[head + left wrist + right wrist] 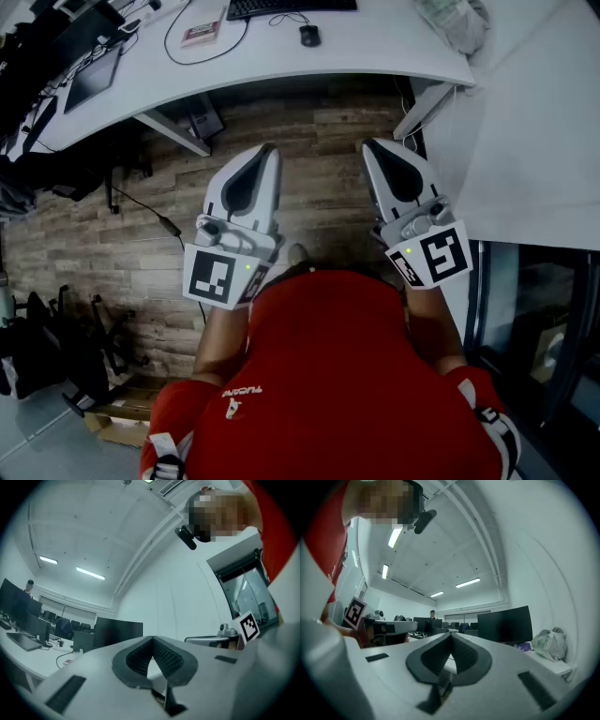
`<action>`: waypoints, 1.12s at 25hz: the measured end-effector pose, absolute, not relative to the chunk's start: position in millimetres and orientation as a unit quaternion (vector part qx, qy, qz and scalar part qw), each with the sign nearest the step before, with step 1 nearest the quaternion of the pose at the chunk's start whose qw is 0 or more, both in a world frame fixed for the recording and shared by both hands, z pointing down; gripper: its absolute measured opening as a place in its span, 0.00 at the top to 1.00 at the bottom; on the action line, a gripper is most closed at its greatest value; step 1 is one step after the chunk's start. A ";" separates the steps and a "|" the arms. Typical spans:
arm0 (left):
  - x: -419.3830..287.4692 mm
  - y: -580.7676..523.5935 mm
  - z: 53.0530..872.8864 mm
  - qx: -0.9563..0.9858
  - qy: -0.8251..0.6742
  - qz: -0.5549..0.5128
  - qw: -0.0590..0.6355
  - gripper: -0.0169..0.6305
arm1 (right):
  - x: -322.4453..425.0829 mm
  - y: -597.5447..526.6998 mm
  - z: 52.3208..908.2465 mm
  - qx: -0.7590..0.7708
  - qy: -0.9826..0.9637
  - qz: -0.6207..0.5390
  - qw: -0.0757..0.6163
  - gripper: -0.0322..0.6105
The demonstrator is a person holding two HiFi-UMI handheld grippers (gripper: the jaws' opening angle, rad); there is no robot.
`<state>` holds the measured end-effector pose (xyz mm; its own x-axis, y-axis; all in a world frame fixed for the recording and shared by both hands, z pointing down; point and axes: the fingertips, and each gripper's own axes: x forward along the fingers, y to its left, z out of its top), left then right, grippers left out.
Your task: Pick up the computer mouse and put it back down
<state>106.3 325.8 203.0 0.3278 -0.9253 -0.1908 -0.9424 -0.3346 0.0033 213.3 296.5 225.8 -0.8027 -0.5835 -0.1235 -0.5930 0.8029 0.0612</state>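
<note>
A small black computer mouse (309, 36) lies on the white desk (375, 42) at the top of the head view, its cable running back to a black keyboard (291, 7). Both grippers are held close to the person's body over the wooden floor, well short of the desk. My left gripper (269, 151) has its jaws together with nothing between them. My right gripper (368, 147) is likewise shut and empty. In the left gripper view the left gripper (153, 638) points slightly upward at the room, and the right gripper (451, 633) does the same in its own view.
A tablet (92, 79), cables and a small red-and-white box (203, 33) lie on the desk's left part. A crumpled bag (455, 23) sits at its right end. Black chairs (66, 347) and a cardboard box (117, 417) stand on the floor at the left. A white panel (534, 141) is on the right.
</note>
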 end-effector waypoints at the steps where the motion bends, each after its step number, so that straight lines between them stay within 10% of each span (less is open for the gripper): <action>1: 105.4 326.6 202.4 -0.813 0.574 0.081 0.055 0.96 | 212.3 297.1 225.7 -0.311 0.948 0.049 0.049 0.95; 28: -14.4 327.5 228.2 -0.801 0.588 0.103 0.045 0.96 | 116.4 287.2 252.1 -0.332 0.942 0.047 0.014 0.94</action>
<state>-14.4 327.5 228.2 0.2864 -0.9328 -0.2186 -0.9515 -0.3036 0.0490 116.4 287.2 252.1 -0.7795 -0.6237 -0.0585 -0.6264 0.7754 0.0794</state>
